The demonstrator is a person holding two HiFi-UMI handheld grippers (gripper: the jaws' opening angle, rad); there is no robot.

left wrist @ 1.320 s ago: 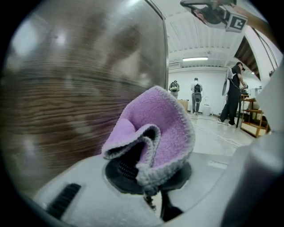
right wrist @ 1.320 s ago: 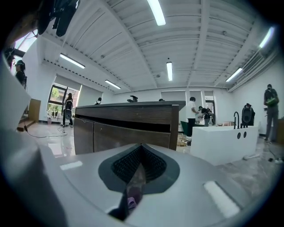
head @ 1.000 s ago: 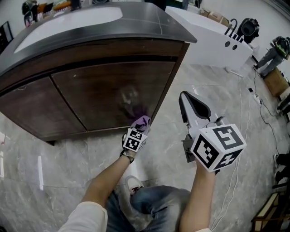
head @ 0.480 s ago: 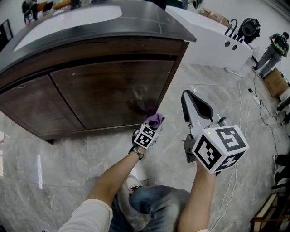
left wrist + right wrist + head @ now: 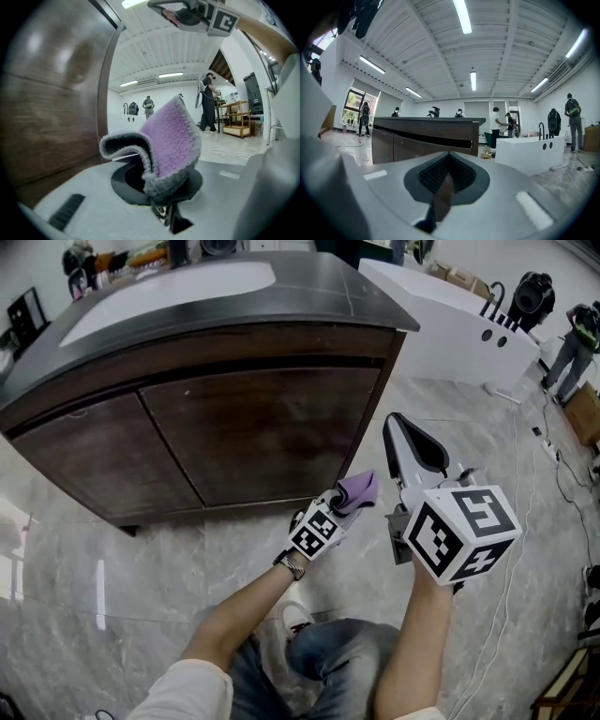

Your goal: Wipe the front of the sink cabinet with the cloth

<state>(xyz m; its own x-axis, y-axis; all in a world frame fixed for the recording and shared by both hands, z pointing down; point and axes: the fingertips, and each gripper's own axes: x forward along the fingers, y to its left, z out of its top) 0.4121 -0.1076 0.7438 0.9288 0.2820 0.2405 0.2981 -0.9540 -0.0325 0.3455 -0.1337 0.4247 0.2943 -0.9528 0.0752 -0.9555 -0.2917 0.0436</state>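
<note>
The dark wooden sink cabinet [image 5: 253,427] fills the upper left of the head view, with two door panels under a dark countertop. My left gripper [image 5: 352,495] is shut on a purple cloth [image 5: 357,489] with a grey edge, low at the cabinet's right front corner, a little off the wood. In the left gripper view the cloth [image 5: 168,140] stands up folded between the jaws of the left gripper [image 5: 164,194], with the cabinet [image 5: 51,89] at the left. My right gripper [image 5: 412,451] is shut and holds nothing, right of the cabinet. The right gripper [image 5: 449,171] points at the cabinet [image 5: 426,138] from a distance.
A white freestanding bathtub [image 5: 450,320] stands behind the cabinet's right side, also the bathtub [image 5: 529,152]. Cables [image 5: 525,465] run over the marble floor [image 5: 122,568] at the right. My knee in jeans [image 5: 328,657] and a shoe are below. People stand far off in the hall.
My left gripper with the cloth has slid right along the lower cabinet front, past its right corner. The right gripper has barely moved. The view has shifted slightly.
</note>
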